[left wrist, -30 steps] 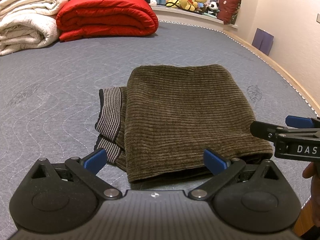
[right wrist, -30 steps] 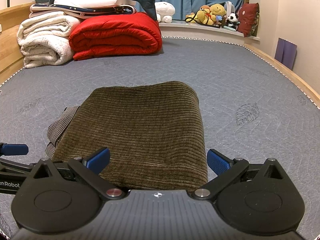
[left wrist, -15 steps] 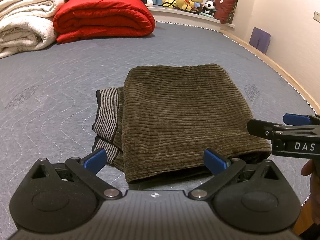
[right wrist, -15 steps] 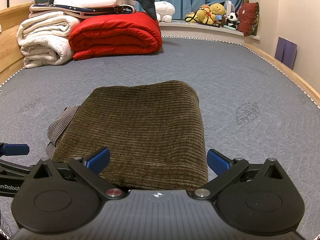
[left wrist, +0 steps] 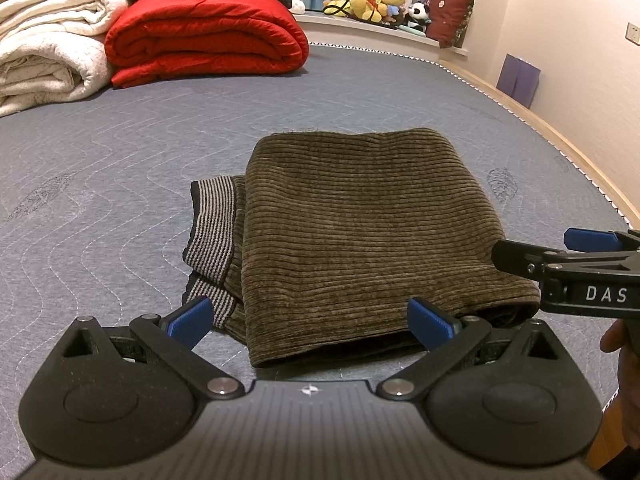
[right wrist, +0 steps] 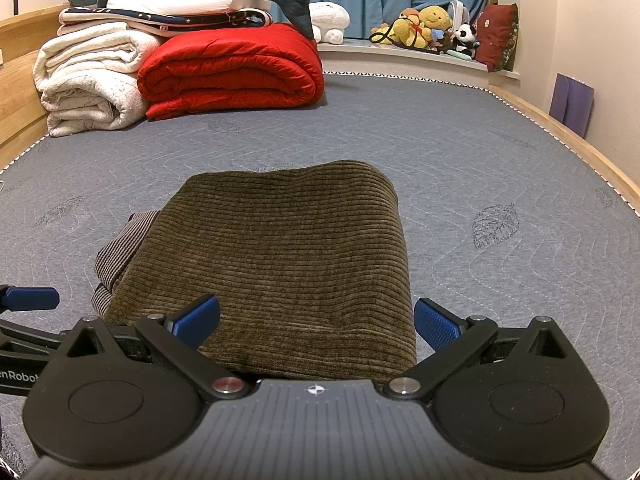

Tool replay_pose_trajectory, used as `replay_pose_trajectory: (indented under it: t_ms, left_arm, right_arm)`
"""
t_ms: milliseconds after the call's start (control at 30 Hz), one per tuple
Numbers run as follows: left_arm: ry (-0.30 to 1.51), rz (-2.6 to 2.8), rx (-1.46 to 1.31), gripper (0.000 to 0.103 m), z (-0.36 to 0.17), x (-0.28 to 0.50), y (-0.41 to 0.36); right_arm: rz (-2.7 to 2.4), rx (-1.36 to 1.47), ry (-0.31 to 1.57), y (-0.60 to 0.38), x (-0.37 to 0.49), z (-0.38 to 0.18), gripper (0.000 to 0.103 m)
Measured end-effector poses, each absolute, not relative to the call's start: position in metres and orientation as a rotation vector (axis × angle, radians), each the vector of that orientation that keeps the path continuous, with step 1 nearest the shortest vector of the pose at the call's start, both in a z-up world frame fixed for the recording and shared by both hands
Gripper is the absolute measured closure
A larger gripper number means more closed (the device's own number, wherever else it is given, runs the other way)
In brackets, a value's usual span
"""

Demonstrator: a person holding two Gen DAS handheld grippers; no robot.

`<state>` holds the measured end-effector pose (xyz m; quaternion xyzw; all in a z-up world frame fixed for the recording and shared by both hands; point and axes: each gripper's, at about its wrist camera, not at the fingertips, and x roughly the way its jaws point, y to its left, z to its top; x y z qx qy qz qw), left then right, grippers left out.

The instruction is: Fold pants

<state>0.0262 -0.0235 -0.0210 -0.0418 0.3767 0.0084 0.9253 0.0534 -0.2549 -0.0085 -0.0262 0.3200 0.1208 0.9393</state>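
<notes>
The left gripper (left wrist: 310, 318) hangs low at the near edge of the folded pants (left wrist: 360, 232), its blue pads spread wide and holding nothing; the right gripper (right wrist: 318, 320) sits beside it, jaws equally wide and empty, straddling the near right corner of the same bundle. The pants are brown corduroy, folded into a compact rectangle lying flat on a grey quilted mattress (left wrist: 120, 152), roughly at its centre; a striped waistband (left wrist: 212, 216) sticks out from under the left side, not tucked in. Farther back, against the head of the bed, are a rolled red duvet (left wrist: 204, 36) and white blankets (left wrist: 44, 60); soft toys (right wrist: 424, 24) line a ledge beyond. The folding looks nearly finished. The likely risk: closing a pad on only the top layer near the open front edge would peel the fold apart; nudging the exposed waistband could skew the stack.
</notes>
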Motion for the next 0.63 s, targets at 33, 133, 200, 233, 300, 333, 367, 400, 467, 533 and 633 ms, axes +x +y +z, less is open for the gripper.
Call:
replay_pose_trajectory:
  t_ms: [33,133,200,233,300,333,367,400,467,533,633]
  left_arm:
    - [0.773,0.018,-0.086,0.000,-0.0210,0.0262,-0.0235]
    - [0.772,0.017,-0.086,0.000,-0.0209,0.0262,-0.0237]
    - [0.772,0.018,-0.086,0.000,-0.0210,0.0261,-0.0236]
    - [0.772,0.018,-0.086,0.000,-0.0210,0.0261,-0.0236]
    - [0.772,0.018,-0.086,0.000,-0.0210,0.0260,-0.0238]
    - [0.773,0.018,-0.086,0.000,-0.0210,0.0261,-0.0239]
    - [0.773,0.015,-0.085,0.000,-0.0209,0.0263,-0.0237]
    - [0.773,0.013,-0.084,0.000,-0.0211,0.0264,-0.0233]
    - [0.772,0.012,-0.084,0.000,-0.0210,0.0264,-0.0239]
    - [0.768,0.005,-0.083,0.000,-0.0206,0.0266,-0.0233]
    - [0.760,-0.004,-0.082,0.000,-0.0199,0.0266,-0.0234]
  right_arm:
    - [0.247,-0.053,0.653,-0.2549,0.0534,-0.0085,0.001]
    - [0.247,-0.053,0.653,-0.2549,0.0535,-0.0083,0.001]
    - [0.247,-0.054,0.653,-0.2546,0.0531,-0.0087,0.001]
    - [0.247,-0.054,0.654,-0.2548,0.0535,-0.0082,0.001]
    - [0.247,-0.053,0.654,-0.2548,0.0534,-0.0082,0.001]
    - [0.247,-0.053,0.654,-0.2548,0.0532,-0.0082,0.001]
    - [0.247,-0.053,0.654,-0.2548,0.0532,-0.0083,0.001]
    - [0.247,-0.053,0.654,-0.2548,0.0531,-0.0084,0.001]
    - [0.247,-0.053,0.654,-0.2552,0.0535,-0.0079,0.001]
    - [0.247,-0.052,0.654,-0.2549,0.0531,-0.0090,0.001]
    - [0.247,-0.051,0.655,-0.2543,0.0525,-0.0110,0.001]
